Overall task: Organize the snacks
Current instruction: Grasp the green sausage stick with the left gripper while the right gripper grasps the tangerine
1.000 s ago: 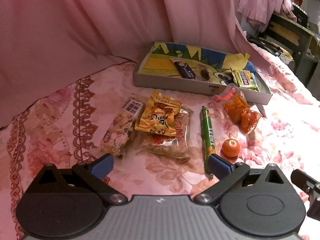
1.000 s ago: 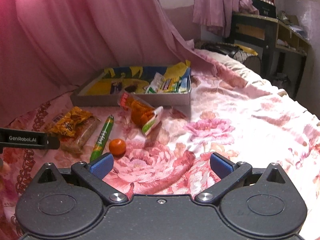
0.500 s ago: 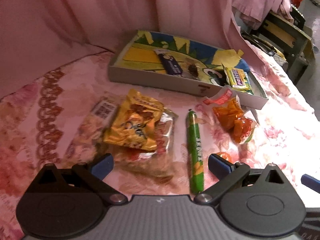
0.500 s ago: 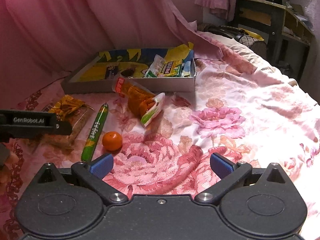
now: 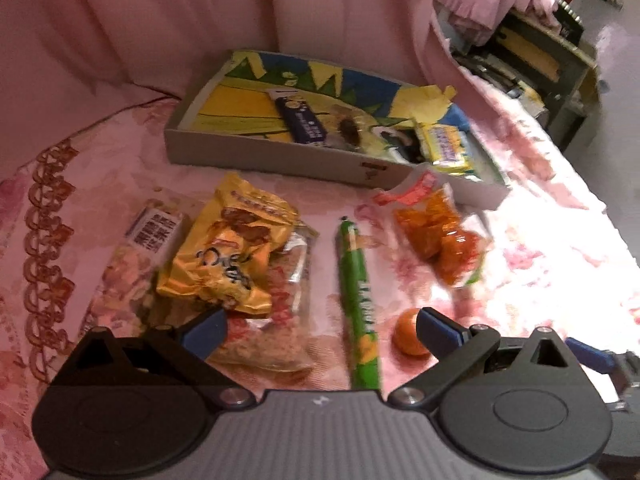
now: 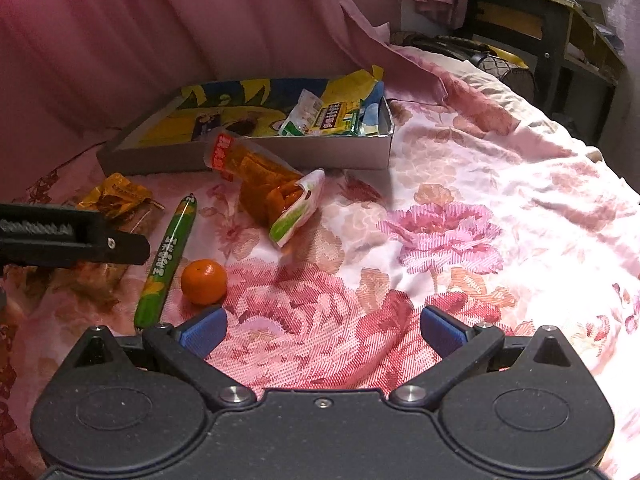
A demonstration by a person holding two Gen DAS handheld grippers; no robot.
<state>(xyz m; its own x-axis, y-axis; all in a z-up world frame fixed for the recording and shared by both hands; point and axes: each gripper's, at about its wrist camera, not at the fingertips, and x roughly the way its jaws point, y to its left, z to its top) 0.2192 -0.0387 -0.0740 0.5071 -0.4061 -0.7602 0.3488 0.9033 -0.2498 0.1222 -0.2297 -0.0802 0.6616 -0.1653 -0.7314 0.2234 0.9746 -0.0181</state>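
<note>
Floral bedspread (image 6: 460, 208) noted. Few snacks are lodged in the box (image 5: 280, 156); before it, yellow packet (image 5: 228, 256), green stick (image 5: 356, 300) and mandarin (image 6: 204, 282) remain. Left gripper (image 5: 320, 330) and right gripper (image 6: 322, 330) are held released, empty.

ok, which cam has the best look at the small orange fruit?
Right wrist. The orange fruit sits whole and sharp on the bedspread, beside the green stick snack. In the left wrist view the fruit is blurred and partly hidden behind the left gripper's finger.
</note>
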